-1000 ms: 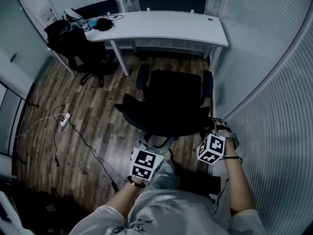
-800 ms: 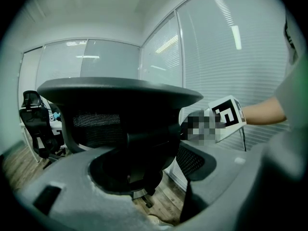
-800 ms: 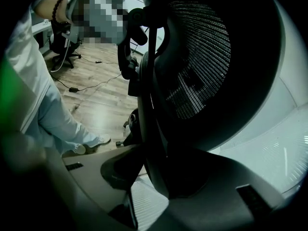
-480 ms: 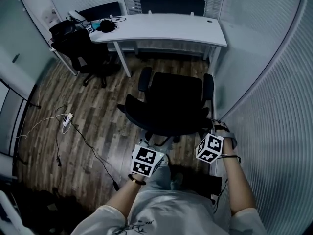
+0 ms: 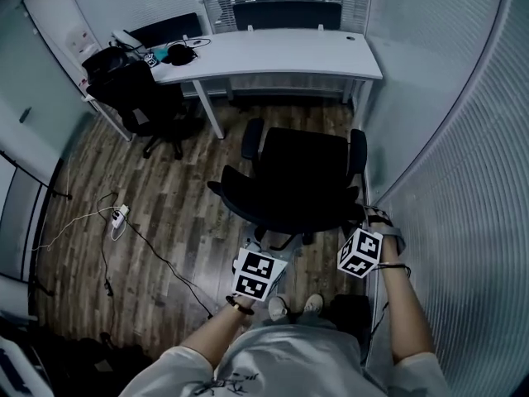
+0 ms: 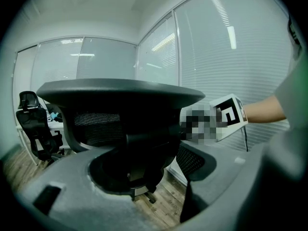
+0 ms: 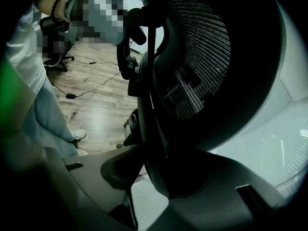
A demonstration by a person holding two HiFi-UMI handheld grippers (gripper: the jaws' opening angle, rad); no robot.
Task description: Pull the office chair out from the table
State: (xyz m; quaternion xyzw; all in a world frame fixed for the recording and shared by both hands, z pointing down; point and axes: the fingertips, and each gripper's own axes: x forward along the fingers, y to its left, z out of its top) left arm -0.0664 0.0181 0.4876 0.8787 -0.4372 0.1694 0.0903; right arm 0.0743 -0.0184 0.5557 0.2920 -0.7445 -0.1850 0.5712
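The black office chair (image 5: 299, 180) stands on the wood floor a good step in front of the white table (image 5: 273, 55), its mesh backrest toward me. My left gripper (image 5: 266, 253) is shut on the backrest's lower left edge. In the left gripper view the backrest rim (image 6: 120, 94) fills the middle, and the left gripper (image 6: 144, 177) has its jaws around the dark frame. My right gripper (image 5: 364, 226) is shut on the backrest's right edge. The right gripper view shows the mesh back (image 7: 202, 66) held in the right gripper (image 7: 163, 177).
A second black chair (image 5: 136, 89) stands at the table's left end, and headphones (image 5: 175, 54) lie on the tabletop. A power strip (image 5: 121, 214) with cables lies on the floor at left. A blind-covered glass wall (image 5: 463, 180) runs close along the right.
The chair has rolled away from the table toward me together with both grippers. The gap to the table has widened, and my shoes now show below the chair.
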